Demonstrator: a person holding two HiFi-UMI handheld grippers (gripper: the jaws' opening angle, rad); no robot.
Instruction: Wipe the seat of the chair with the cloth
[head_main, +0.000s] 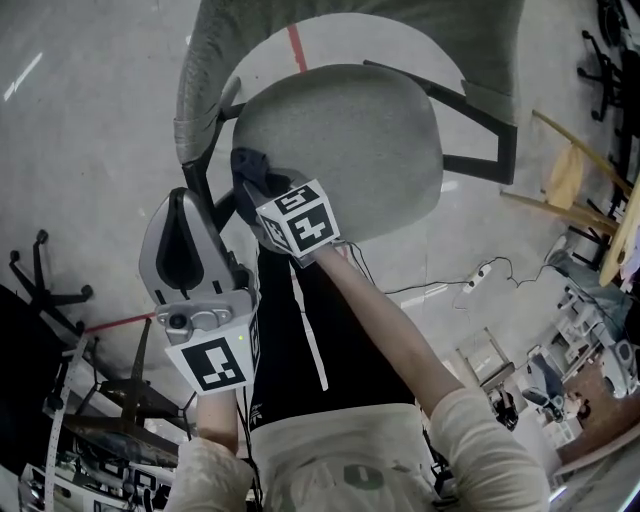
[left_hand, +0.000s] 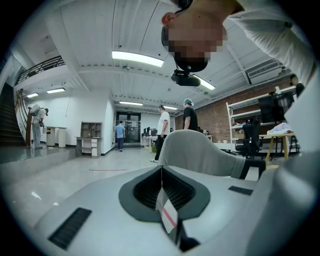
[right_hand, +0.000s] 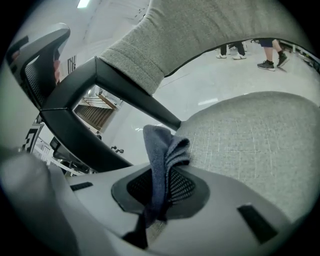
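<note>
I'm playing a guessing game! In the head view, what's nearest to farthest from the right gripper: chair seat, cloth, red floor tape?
1. cloth: pinched in the right gripper itself.
2. chair seat: just past the cloth, to the right.
3. red floor tape: on the floor beyond the chair, at the top.

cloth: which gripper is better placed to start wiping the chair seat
Right. The right gripper is shut on the blue cloth at the seat edge; the left gripper is shut, empty and off the seat.

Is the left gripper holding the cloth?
No: the left gripper is shut and empty; the cloth is clamped in the right gripper.
</note>
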